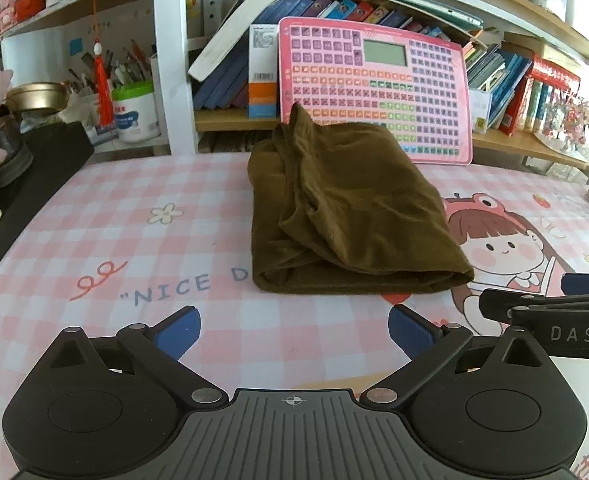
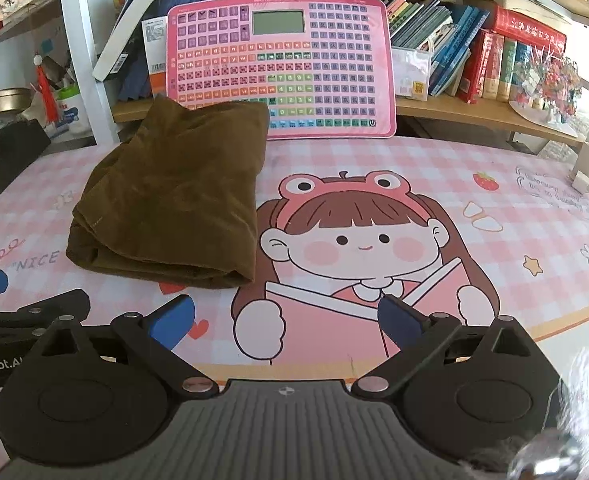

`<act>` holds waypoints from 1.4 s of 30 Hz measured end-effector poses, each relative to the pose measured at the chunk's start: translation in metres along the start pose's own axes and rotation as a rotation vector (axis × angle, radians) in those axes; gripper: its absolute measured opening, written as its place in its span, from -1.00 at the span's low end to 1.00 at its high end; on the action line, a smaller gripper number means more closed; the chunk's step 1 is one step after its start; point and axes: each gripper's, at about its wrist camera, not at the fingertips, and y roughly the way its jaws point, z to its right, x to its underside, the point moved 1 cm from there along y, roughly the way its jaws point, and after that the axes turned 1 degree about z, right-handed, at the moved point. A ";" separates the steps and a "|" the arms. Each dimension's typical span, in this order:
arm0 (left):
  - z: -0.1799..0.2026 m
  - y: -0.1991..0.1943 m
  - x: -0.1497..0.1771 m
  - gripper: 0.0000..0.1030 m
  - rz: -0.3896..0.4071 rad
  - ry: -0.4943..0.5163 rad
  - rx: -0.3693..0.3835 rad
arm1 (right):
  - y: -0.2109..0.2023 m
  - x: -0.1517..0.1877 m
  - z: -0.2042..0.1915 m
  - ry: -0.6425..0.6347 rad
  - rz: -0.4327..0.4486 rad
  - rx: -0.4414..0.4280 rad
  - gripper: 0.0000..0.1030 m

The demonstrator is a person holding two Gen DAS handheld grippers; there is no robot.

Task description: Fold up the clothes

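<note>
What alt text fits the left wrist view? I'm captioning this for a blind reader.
A folded olive-brown garment lies on a pink checked cartoon desk mat, just beyond the open, empty left gripper. The right gripper pokes in from the right; a pink keyboard toy leans against bookshelves behind.

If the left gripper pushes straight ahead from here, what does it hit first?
Likely the near folded edge of the brown garment, dead ahead of the open left gripper; only bare mat lies between.

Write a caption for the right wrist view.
Open right gripper faces a folded brown garment on a pink cartoon mat.
</note>
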 end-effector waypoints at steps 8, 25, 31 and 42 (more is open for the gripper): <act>0.000 0.002 0.004 0.98 -0.021 0.001 -0.009 | 0.001 0.003 0.000 -0.001 -0.013 0.003 0.92; 0.003 0.011 0.008 0.98 -0.060 0.011 -0.016 | 0.010 0.005 0.000 -0.010 -0.040 -0.002 0.93; 0.002 0.013 0.008 0.98 -0.070 0.003 -0.009 | 0.012 0.005 -0.001 -0.015 -0.040 -0.002 0.93; 0.002 0.012 0.008 0.98 -0.061 0.002 -0.003 | 0.011 0.004 -0.001 -0.011 -0.031 0.000 0.93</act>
